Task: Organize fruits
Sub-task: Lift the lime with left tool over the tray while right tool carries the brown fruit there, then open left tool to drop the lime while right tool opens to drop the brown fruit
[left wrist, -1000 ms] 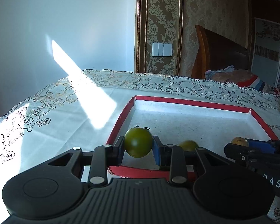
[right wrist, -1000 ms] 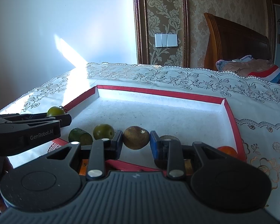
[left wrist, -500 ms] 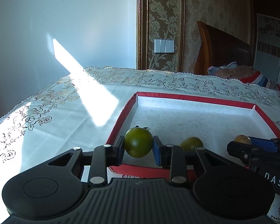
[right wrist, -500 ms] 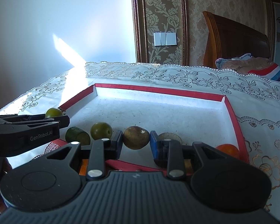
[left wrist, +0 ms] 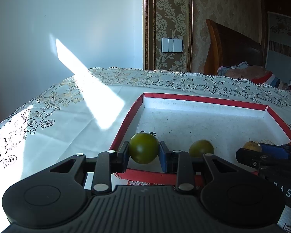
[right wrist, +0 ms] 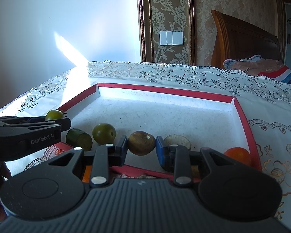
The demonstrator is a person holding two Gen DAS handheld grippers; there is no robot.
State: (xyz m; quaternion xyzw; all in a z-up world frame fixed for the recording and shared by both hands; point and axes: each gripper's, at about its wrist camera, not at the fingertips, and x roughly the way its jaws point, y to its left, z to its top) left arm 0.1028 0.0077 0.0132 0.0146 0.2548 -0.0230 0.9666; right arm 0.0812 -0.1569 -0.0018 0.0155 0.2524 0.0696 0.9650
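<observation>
Right wrist – orange fruit (right wrist: pixel 237 155) half-hidden behind claw (right wrist: pixel 141 147).

A pale blue-white wall (left wrist: pixel 67 29) carries a bright diagonal sunbeam (left wrist: pixel 71 62). Beside it, damask-patterned gold wallpaper (left wrist: pixel 170 19) (framed by wooden trim) holds a white switch panel (left wrist: pixel 172 45). A dark wooden headboard (left wrist: pixel 232 52) stands behind a lace-edged tablecloth (left wrist: pixel 164 81).

Right gripper (right wrist: pixel 141 145) fingers (right wrist: pixel 122 147) clamp a brown fruit (right wrist: pixel 141 143) over the red-rimmed tray (right wrist: pixel 164 92); green fruit (right wrist: pixel 104 133) just left, orange fruit (right wrist: pixel 237 155) right of it.
</observation>
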